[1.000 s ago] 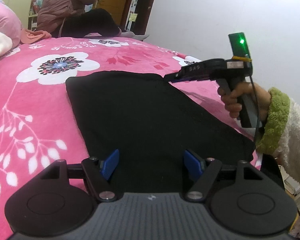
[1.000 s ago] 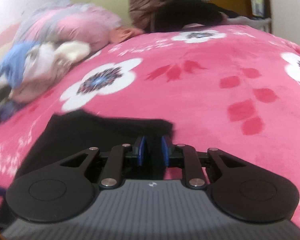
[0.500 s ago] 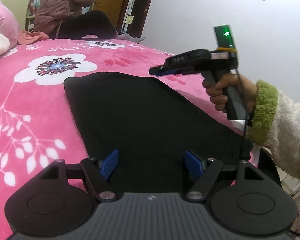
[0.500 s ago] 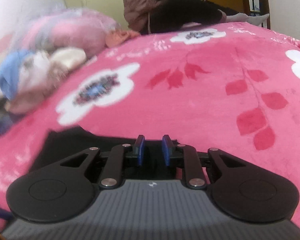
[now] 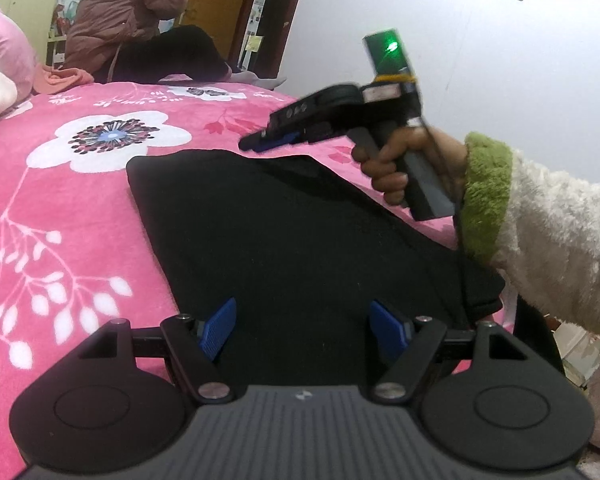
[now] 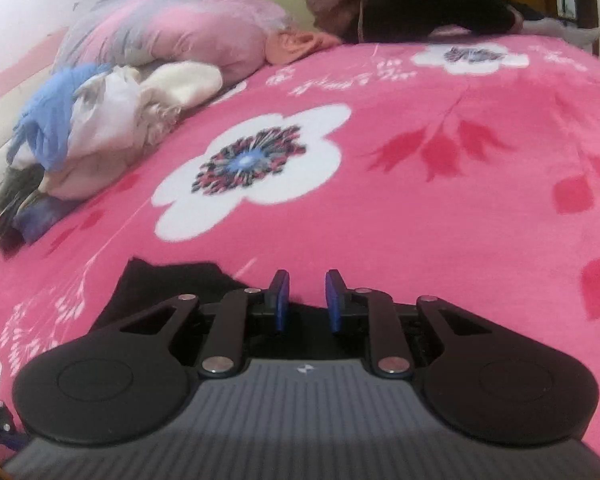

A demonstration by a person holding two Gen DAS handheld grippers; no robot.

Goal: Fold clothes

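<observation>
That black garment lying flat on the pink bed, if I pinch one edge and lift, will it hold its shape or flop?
Probably flop: the black garment lies limp and flat on the pink blanket, following its surface. It looks like soft, thick knit, so likely light, though bulky in layers. The plush blanket may grip it, so pushing would probably bunch it rather than slide it.

Little here can be read. A small pale emblem (image 5: 303, 395) is stamped on the ribbed grey housing of the left gripper, near edge, centre; a mark, no letters. The same emblem (image 6: 305, 369) sits on the right gripper's housing. Side of the right gripper (image 5: 270, 141), seen from the left: a few raised characters (image 5: 296, 111), possibly three, too blurred to make out. Yellow note (image 5: 253, 43) by the far doorway: illegible.
</observation>
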